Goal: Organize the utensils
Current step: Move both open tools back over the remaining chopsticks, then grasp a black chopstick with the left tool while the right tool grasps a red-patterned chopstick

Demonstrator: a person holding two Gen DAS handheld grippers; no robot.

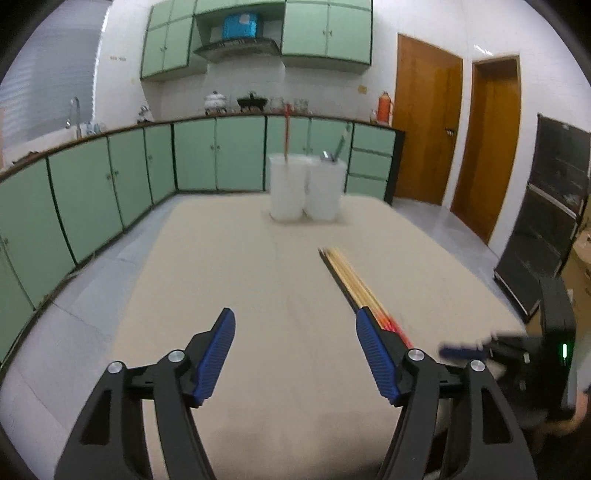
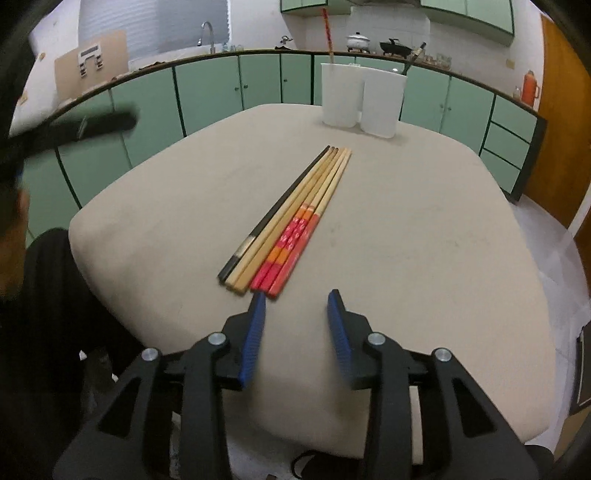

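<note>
Several chopsticks (image 2: 295,218) lie side by side on the beige table (image 2: 424,240): one black, some plain wood, some with red-orange handles. They also show in the left wrist view (image 1: 354,280). My right gripper (image 2: 295,306) is open and empty, just short of their near ends. My left gripper (image 1: 295,325) is open and empty above the table, left of the chopsticks. Two white holders stand at the table's far end, the left one (image 2: 340,96) holding a red chopstick (image 2: 328,31), the right one (image 2: 382,107) holding a dark utensil.
Green kitchen cabinets (image 1: 110,177) run along the left and back walls. Wooden doors (image 1: 424,118) stand at the right. A black rack (image 1: 546,221) is at the far right. The right gripper's body (image 1: 517,354) appears at the left view's right edge.
</note>
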